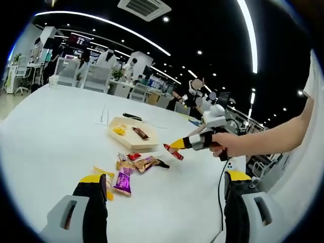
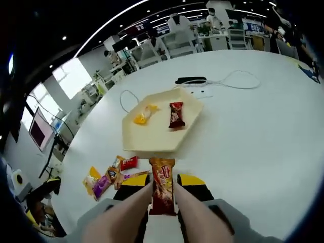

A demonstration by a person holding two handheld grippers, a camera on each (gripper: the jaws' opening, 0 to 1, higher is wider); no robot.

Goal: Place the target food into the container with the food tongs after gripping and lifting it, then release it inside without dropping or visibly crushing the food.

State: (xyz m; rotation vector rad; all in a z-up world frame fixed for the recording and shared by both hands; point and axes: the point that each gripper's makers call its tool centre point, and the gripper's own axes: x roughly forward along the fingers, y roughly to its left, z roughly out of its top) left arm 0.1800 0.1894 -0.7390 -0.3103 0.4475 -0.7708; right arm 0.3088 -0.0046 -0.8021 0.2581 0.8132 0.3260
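A shallow cream tray lies on the white table, holding a yellow snack and a dark red packet. My right gripper is shut on a red-brown snack packet, held just short of the tray's near edge, with two pale tong arms pressing its sides. In the left gripper view the right gripper comes in from the right, a hand around it, and the packet hangs to the right of the tray. My left gripper is open with nothing in it, low over the table.
Several loose snack packets lie in a pile near the tray. Beyond the tray are a black object and a white cable. Another cable runs down the table beside my left gripper. Chairs and desks stand behind.
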